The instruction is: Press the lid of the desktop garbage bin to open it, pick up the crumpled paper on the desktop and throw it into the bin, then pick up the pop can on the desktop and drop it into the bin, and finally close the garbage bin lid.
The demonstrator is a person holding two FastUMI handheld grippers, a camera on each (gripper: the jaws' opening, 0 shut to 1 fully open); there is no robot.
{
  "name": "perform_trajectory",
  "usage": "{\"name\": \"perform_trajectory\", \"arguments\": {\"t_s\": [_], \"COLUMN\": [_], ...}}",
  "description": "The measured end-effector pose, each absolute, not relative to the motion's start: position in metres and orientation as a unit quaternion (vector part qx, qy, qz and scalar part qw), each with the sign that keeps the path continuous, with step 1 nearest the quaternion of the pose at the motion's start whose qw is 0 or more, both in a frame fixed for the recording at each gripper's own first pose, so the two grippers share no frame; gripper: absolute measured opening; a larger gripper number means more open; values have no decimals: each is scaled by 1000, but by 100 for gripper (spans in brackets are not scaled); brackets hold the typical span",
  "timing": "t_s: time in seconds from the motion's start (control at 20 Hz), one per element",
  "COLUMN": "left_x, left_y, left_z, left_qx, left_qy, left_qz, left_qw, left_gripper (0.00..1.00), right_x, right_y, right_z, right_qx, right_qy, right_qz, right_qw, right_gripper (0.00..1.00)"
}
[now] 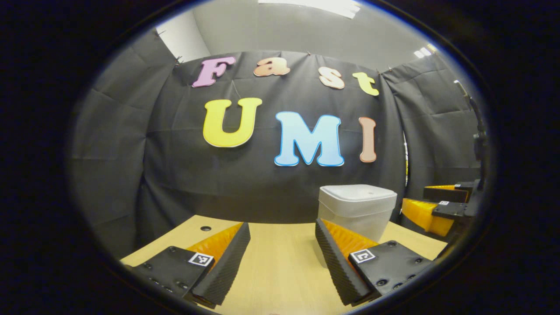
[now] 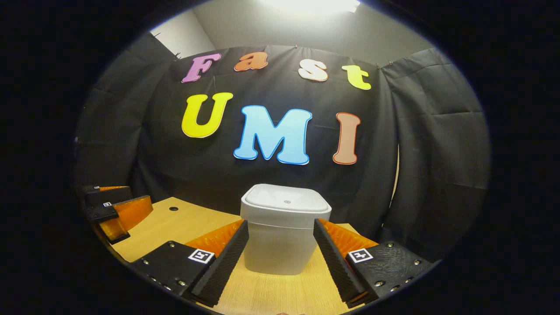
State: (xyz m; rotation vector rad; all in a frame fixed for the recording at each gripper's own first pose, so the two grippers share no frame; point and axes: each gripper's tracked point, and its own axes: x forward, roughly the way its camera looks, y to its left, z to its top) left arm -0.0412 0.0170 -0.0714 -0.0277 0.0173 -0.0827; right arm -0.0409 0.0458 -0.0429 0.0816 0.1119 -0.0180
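White plastic bin (image 2: 284, 236): stands on the wooden desk (image 2: 175, 227) near the back cloth wall, straight ahead of my right tongs (image 2: 280, 258), in line with the gap between their fingers.
Lid (image 2: 285, 199): shut, lying flat, with a small round mark near its middle; I judge that mark the press point.
Handling: thin, stiff, smooth shell; likely light when empty, so I would press straight down on the lid, not sideways, or the bin may slide.
Right tongs: released, fingers spread wide, nothing between them, short of the bin.
Left tongs (image 1: 282, 262): released, fingers apart over bare desk, bin ahead and to their right.
Other items: paper and can not located from these views.
Task status: I judge the first step, opening the lid, not yet done.
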Motion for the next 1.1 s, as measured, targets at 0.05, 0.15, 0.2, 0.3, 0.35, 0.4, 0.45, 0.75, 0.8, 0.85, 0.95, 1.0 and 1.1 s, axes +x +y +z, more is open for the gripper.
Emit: {"name": "perform_trajectory", "arguments": {"t_s": [0.05,0.15,0.2,0.3,0.35,0.4,0.45,0.75,0.8,0.85,0.95,1.0,1.1], "left_x": [-39,-34,-30,-26,-23,-22,-20,-21,-24,-26,-29,-30,-31], "left_y": [17,19,20,21,21,22,21,6,5,3,-6,-11,-23], "left_z": [-72,-73,-76,-77,-77,-77,-76,-71,-71,-71,-66,-63,-58], "left_qx": [-13,-7,-1,14,22,25,25,19,18,16,10,10,6], "left_qy": [7,1,1,-3,-5,-8,-7,-8,-6,-5,-8,-13,-14], "left_qz": [-45,-50,-52,-60,-62,-63,-65,-59,-55,-50,-41,-34,-12], "left_qw": [999,999,999,998,998,998,998,998,998,999,999,999,1000], "left_gripper": [100,98,97,100,100,97,97,100,100,100,100,100,100], "right_x": [-44,-48,-50,-56,-58,-59,-59,-52,-51,-51,-51,-51,-52], "right_y": [47,48,47,41,37,33,30,25,24,22,16,11,-2], "right_z": [-44,-47,-49,-51,-51,-50,-49,-53,-55,-55,-56,-56,-56], "right_qx": [45,51,50,43,39,36,35,48,49,49,51,51,41], "right_qy": [60,69,74,79,79,78,78,82,83,84,79,74,68], "right_qz": [-9,-14,-16,-24,-29,-33,-35,-24,-20,-14,-3,4,22], "right_qw": [997,996,996,996,996,996,996,995,995,995,996,996,997], "right_gripper": [95,94,95,95,95,95,95,95,95,95,95,95,95]}}
